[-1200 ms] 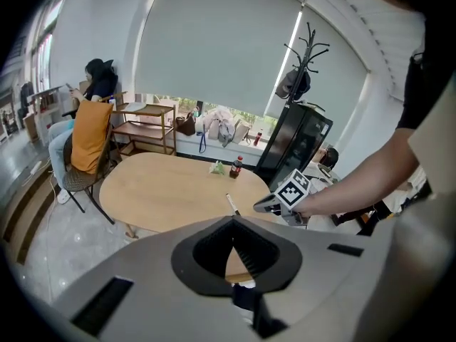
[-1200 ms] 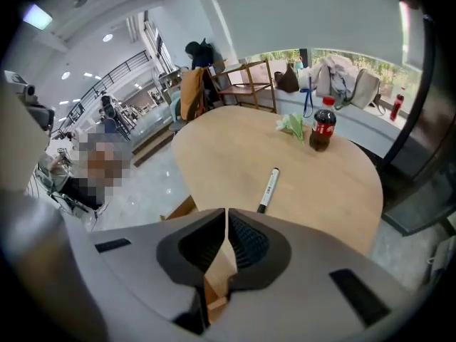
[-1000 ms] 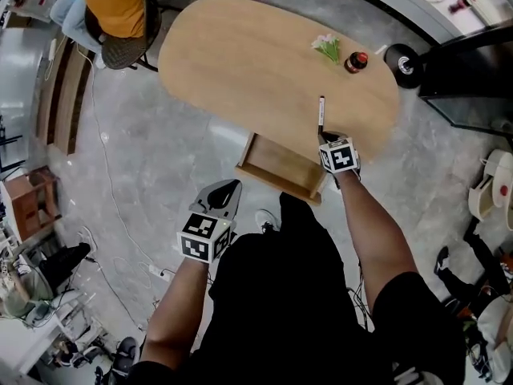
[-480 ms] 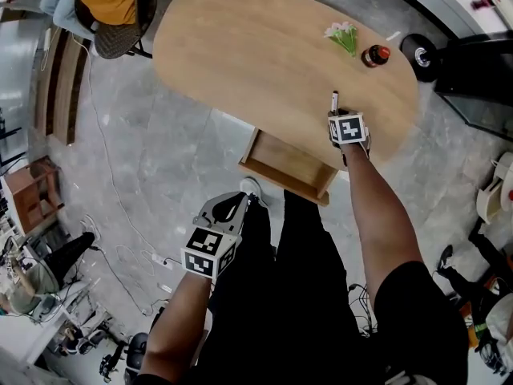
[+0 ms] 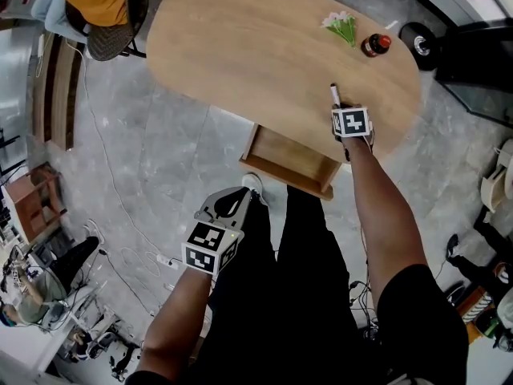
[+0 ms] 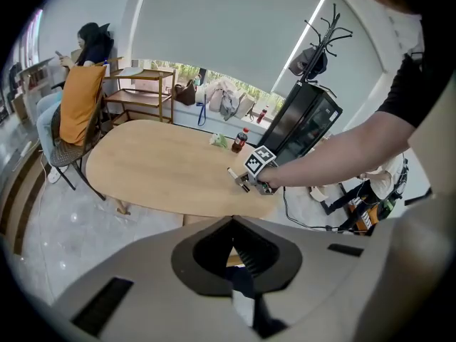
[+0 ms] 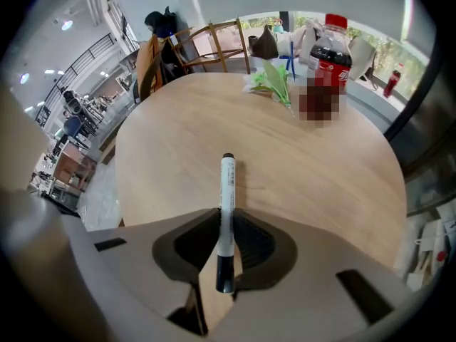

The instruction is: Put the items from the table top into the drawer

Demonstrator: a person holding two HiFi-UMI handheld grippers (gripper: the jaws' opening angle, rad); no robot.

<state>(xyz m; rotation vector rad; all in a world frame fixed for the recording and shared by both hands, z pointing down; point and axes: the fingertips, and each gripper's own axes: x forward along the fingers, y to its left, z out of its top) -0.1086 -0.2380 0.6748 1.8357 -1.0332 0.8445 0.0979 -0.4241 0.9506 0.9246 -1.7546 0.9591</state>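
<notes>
Low at 7 o'clock of the head view, left gripper (image 5: 239,197), tongs pressed together on nothing, well apart from the table (image 5: 240,46). At centre, drawer (image 5: 292,163), open under the near table edge. At 1 o'clock, right gripper (image 5: 340,112), pinching a pen (image 7: 226,191) near its dark end, over the tabletop. Farther out, flowers (image 5: 341,29) and bottle (image 5: 374,45), on the table. Looks like the carry step: next, swing the pen toward 7 o'clock over the drawer, lower, spread the tongs.

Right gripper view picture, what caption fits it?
The right gripper clamps a white marker over the wooden table.
</notes>
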